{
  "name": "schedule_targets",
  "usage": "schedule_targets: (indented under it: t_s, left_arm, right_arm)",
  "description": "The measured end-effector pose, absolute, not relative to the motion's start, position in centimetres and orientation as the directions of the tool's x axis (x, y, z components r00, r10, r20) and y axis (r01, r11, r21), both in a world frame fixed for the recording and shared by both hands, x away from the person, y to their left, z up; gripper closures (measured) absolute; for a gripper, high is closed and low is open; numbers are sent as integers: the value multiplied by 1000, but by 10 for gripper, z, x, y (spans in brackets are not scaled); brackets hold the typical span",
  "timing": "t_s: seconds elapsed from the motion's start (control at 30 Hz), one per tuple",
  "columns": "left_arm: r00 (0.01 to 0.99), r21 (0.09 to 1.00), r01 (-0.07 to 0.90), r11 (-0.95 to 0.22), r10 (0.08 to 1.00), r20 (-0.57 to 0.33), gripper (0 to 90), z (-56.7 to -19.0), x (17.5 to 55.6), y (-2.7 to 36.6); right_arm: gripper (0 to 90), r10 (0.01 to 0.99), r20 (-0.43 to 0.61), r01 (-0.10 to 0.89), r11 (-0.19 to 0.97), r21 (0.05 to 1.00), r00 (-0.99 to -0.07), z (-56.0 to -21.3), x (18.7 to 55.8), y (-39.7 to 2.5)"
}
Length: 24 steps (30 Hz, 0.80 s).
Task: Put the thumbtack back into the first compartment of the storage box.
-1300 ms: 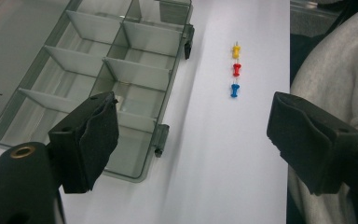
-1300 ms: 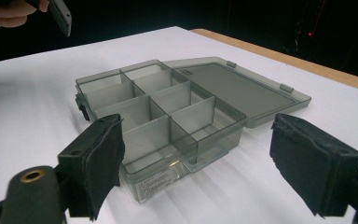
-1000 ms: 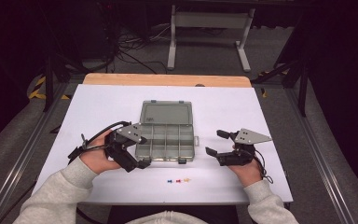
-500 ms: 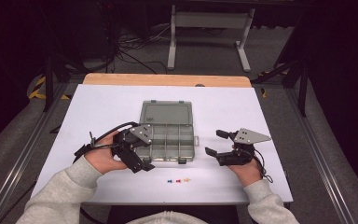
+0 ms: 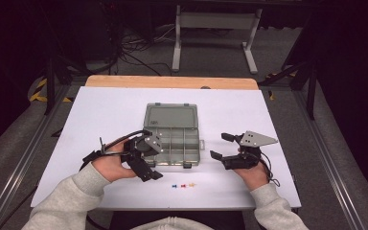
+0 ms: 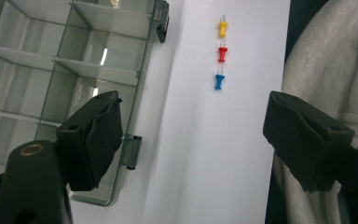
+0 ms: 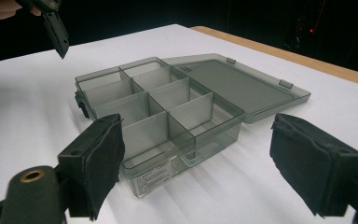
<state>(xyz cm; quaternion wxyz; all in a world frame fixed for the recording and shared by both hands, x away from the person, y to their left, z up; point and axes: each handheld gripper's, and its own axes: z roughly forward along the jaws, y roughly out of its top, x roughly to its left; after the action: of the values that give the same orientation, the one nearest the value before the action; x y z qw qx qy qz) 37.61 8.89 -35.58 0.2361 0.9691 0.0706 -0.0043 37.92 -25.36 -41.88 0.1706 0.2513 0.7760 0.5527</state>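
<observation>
High view: a clear grey box [image 5: 173, 141] sat open at the middle of the white table [image 5: 100, 110], its lid [image 5: 171, 116] folded flat on the far side. The left gripper [image 5: 149, 167] was held at the box's near left corner, jaws spread, nothing between them. The right gripper [image 5: 223, 146] rested on the table to the right of the box, apart from it, jaws likewise spread and empty. Three pins lay in a short row just in front of the box, between the two hands: blue pin [image 5: 174, 185], red pin [image 5: 183, 185], yellow pin [image 5: 191, 184]. From this height they were mere specks.

Left gripper view: the pins came out clearly, each with a plastic head and a metal point, lying in a line on bare table: yellow pin [image 6: 222, 27], red pin [image 6: 222, 52], blue pin [image 6: 219, 80]. All three lay beyond the parted jaws, untouched. The box's front wall, with two latches [image 6: 131, 151], ran along one jaw. A grey sleeve [image 6: 331, 70] showed past the other.

Right gripper view: the box [image 7: 158, 116] appeared from low at its end, showing what the other views did not, the depth of its walls, its upright dividers and a small label [image 7: 154, 178] on the near end. The compartments in sight looked empty. Its lid [image 7: 237, 84] lay flat behind. The jaws stood wide, gripping nothing. The left gripper [image 7: 51, 18] hung over the far corner.
</observation>
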Motion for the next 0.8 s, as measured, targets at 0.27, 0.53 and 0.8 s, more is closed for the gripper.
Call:
schedule_targets:
  t_s: [0.27,0.53,0.8]
  left_arm:
    - [992,446,128,-886,111,-65,204,-365,374,79]
    - [993,428,117,-896,91,-80,205,-378,370,69]
    - [993,412,110,-905,78,-93,211,-386,367,63]
  right_arm:
    - [178,581,12,200,260,945,-814,-418,379,-255]
    - [178,578,15,201,259,945,-816,-417,378,-255]
    - [178,578,16,202,258,945,-816,-418,378,-255]
